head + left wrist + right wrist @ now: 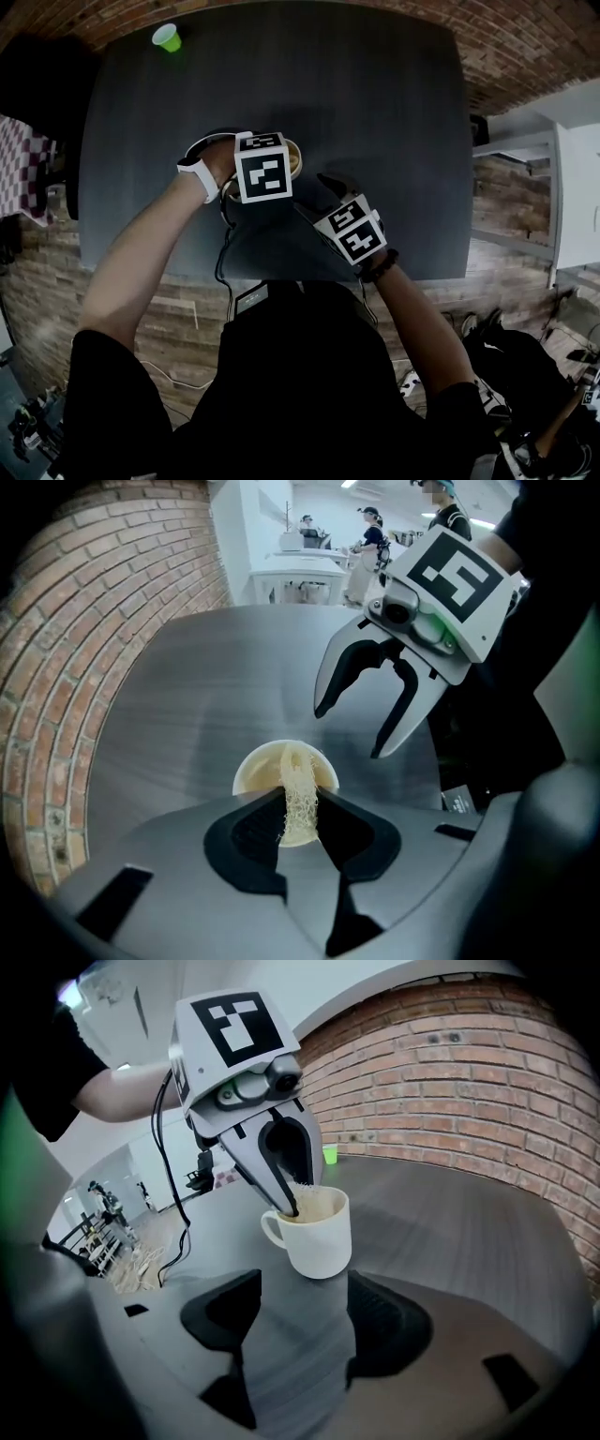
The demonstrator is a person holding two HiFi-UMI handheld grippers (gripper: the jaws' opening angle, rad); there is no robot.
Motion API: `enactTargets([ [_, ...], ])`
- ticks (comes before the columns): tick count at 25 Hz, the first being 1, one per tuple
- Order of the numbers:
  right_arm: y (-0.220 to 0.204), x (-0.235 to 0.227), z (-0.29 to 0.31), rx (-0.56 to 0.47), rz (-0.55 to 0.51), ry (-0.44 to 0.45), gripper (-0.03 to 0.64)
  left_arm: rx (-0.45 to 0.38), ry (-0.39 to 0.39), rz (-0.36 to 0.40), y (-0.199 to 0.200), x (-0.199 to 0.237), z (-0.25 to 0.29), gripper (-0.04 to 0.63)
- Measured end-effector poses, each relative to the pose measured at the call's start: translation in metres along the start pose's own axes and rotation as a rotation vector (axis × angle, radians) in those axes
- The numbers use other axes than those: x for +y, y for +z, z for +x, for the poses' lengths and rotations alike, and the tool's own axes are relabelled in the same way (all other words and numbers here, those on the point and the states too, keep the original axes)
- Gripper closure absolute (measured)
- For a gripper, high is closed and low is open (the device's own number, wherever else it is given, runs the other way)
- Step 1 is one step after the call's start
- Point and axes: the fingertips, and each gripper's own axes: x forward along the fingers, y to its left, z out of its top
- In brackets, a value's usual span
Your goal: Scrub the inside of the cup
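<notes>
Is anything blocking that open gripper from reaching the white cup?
Nothing visible: only bare table lies between the right gripper and the cup. The left gripper dips its scrubber in from above.

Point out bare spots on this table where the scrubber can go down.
The table is bare from the white cup to its right edge. So is the far stretch between the green cup and the far right corner. Crowded: the near middle, with left gripper shut on the scrubber and right gripper at that cup.
</notes>
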Motion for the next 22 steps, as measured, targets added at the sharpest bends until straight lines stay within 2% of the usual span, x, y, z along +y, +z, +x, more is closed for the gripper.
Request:
enactTargets([
  [4,0.007,0.001,-0.008,-0.019,0.078,-0.028,0.316,-0.09,-0.155,0.031,0.006,-0.012,-0.015,0.503],
  [6,0.007,0.002,-0.011,-0.023,0.117,-0.041,0.316,-0.141,-0.187,0.034,0.007,-0.012,-0.026,0.503],
  [11,0.007,0.011,-0.016,-0.01,0.15,-0.1,0.316,-0.247,-0.222,0.018,0.003,-0.012,-0.057,0.503],
  [14,0.008,0.014,-0.024,-0.017,0.177,-0.136,0.316,-0.281,-0.163,0.062,0.004,-0.002,-0.073,0.503],
  [16,0.01,0.012,-0.027,-0.028,0.194,-0.158,0.316,-0.278,-0.111,0.13,0.005,0.007,-0.079,0.503],
  [18,0.012,0.012,-0.027,-0.035,0.204,-0.167,0.316,-0.239,-0.083,0.239,0.006,0.004,-0.074,0.503],
  [22,0.016,0.021,-0.023,-0.04,0.197,-0.154,0.316,-0.066,-0.045,0.452,-0.001,-0.007,-0.041,0.503],
])
